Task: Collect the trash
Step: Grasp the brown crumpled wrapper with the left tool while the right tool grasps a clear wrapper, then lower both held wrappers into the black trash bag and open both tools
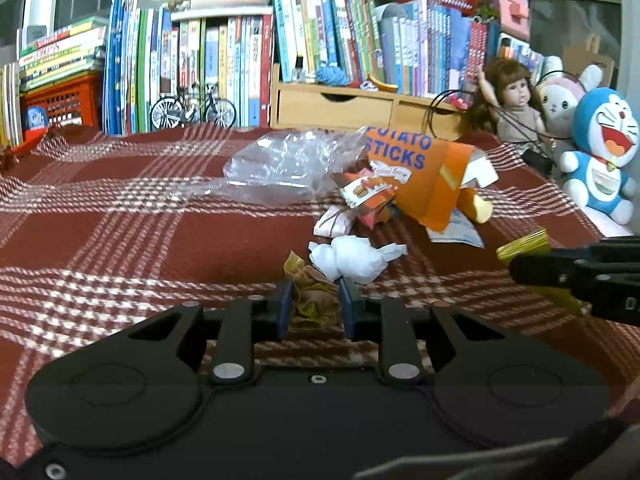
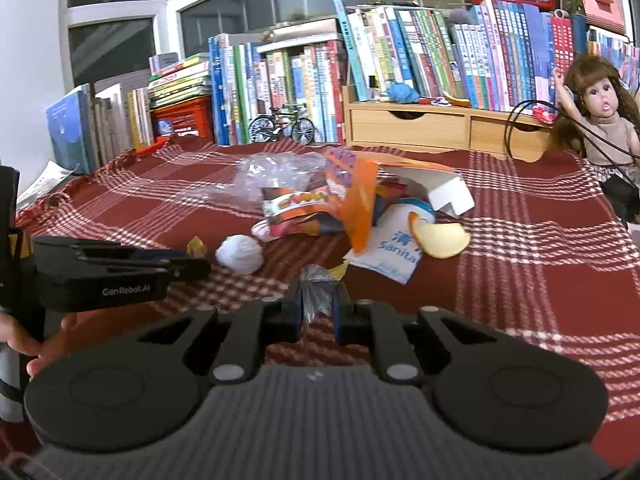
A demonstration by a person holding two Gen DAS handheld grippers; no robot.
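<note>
My left gripper (image 1: pixel 314 300) is shut on a crumpled yellow-brown wrapper (image 1: pixel 312 298), just short of a white tissue ball (image 1: pixel 348 258). Held between the fingers of my right gripper (image 2: pixel 316 304) is a silver and gold foil wrapper (image 2: pixel 316 290); that same gripper (image 1: pixel 560 276) shows at the right of the left wrist view with gold foil (image 1: pixel 522 242). Behind lie an orange potato sticks box (image 1: pixel 420 172), a clear plastic bag (image 1: pixel 280 168), snack packets (image 2: pixel 300 208) and a white sanitary pouch (image 2: pixel 392 252). The left gripper (image 2: pixel 192 264) shows at the left of the right wrist view.
A red plaid cloth (image 1: pixel 120 240) covers the surface. Along the back stand rows of books (image 1: pixel 240 60), a wooden drawer unit (image 1: pixel 340 104), a model bicycle (image 1: pixel 192 110) and a red crate (image 1: pixel 60 100). A doll (image 1: pixel 516 104) and blue plush toy (image 1: pixel 604 152) sit at the right. A hand (image 2: pixel 36 344) holds the left gripper.
</note>
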